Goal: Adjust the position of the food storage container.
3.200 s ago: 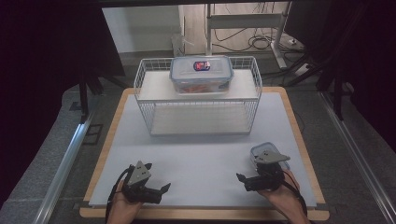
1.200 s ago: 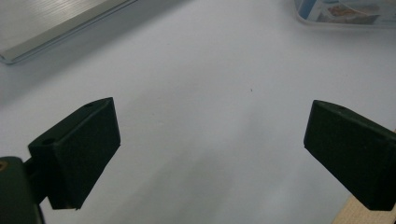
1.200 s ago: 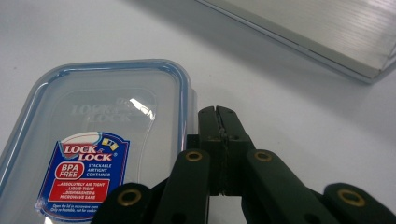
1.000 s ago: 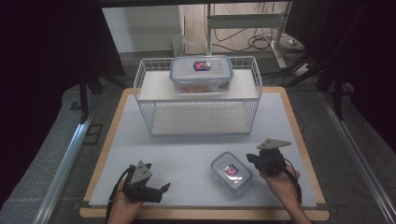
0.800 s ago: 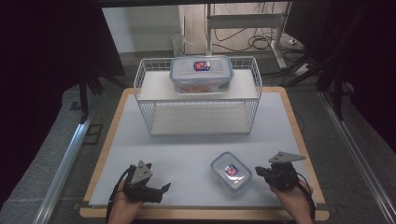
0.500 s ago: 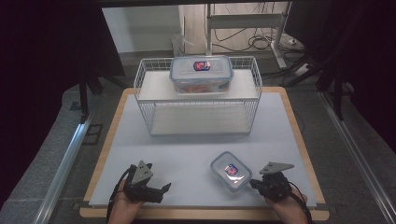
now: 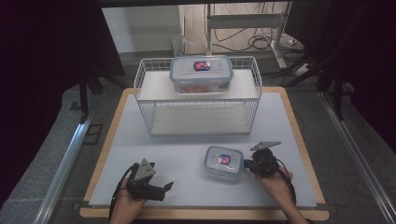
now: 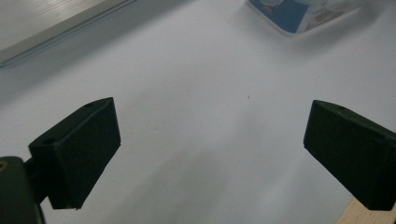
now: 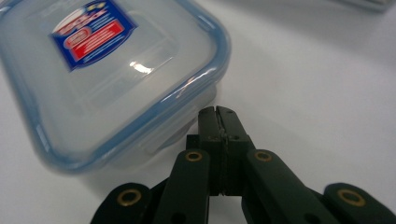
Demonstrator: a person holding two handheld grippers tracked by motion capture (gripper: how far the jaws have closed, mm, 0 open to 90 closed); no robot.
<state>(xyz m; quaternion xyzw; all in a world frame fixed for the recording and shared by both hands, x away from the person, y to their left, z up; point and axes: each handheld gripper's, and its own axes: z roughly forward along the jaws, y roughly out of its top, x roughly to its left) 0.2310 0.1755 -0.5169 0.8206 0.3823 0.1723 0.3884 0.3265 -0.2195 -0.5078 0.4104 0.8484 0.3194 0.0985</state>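
Currently small box [image 7: 223, 161] sits on tabletop [image 7: 187, 149] near front, R claw [image 7: 246, 164] jaws pressed together, empty, tip at box's edge. L claw [image 7: 164, 189] wide open, idle. Big box [image 7: 201, 73] on rack [image 7: 198, 100]. Judging: small box not yet lifted, racking left.

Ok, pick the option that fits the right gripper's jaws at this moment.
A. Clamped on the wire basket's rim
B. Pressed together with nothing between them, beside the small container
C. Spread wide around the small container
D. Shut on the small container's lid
B: in the right gripper view the right gripper has its two jaws pressed flat against each other, nothing between them, their tips just beside the wall of the small container.
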